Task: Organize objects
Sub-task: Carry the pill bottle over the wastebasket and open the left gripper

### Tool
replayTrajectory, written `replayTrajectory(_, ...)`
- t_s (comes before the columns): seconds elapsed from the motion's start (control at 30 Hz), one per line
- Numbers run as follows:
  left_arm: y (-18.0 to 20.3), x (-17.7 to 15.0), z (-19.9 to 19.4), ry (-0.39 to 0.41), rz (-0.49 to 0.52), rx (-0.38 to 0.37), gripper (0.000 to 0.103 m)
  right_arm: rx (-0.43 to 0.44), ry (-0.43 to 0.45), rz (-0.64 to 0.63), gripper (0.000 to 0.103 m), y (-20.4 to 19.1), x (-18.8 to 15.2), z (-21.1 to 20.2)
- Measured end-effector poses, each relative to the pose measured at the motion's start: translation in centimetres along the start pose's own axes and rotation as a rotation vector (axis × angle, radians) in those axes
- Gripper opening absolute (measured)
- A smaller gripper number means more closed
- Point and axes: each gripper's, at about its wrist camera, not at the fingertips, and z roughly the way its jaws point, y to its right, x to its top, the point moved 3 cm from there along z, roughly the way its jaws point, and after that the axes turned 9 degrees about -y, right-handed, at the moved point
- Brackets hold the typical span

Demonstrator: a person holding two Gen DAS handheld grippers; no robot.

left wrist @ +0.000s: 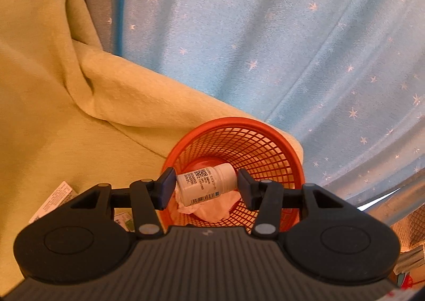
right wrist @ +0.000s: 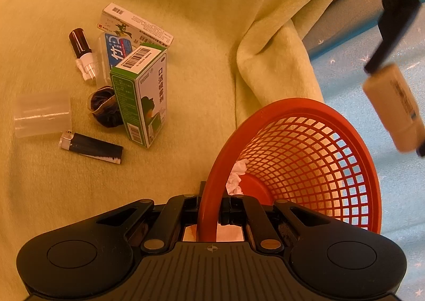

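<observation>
My left gripper [left wrist: 206, 189] is shut on a white pill bottle [left wrist: 204, 184], pinching it end to end just above the mouth of a red mesh basket [left wrist: 265, 130]. Crumpled white tissue [left wrist: 212, 208] lies inside the basket. In the right wrist view my right gripper [right wrist: 212, 208] is shut on the near rim of the basket [right wrist: 318, 157], which tilts toward the camera. The same bottle [right wrist: 393, 107] hangs blurred at the upper right, above the basket's far side, with a finger [right wrist: 390, 27] of the left gripper above it.
On the yellow blanket [right wrist: 199, 35] to the left lie a green box [right wrist: 143, 96], a white box [right wrist: 135, 24], a blue packet [right wrist: 118, 51], a brown vial [right wrist: 81, 48], a black lighter [right wrist: 91, 148], a clear cup [right wrist: 42, 113] and a dark round wad [right wrist: 102, 109]. Blue starred fabric [left wrist: 265, 35] lies beyond.
</observation>
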Motion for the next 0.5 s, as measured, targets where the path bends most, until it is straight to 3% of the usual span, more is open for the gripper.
replayTrajectory(0.2, 1.3, 0.5, 1.0, -0.008, 0.012, -0.024, 0.045, 0.003, 0.001, 0.006, 0.002, 0.1, 0.1, 0.0)
replayTrajectory(0.27, 1.7, 0.7, 1.4, -0.003, 0.016, -0.030, 0.055, 0.003, 0.002, 0.007, 0.002, 0.2, 0.1, 0.0)
replayTrajectory(0.3, 1.9, 0.7, 1.6, 0.002, 0.018, -0.031, 0.066, 0.004, 0.003, 0.008, 0.002, 0.2, 0.1, 0.0)
replayTrajectory(0.5, 2.2, 1.1, 1.4, 0.017, 0.020, -0.034, 0.066, 0.005, 0.003, 0.016, 0.002, 0.2, 0.0, -0.1)
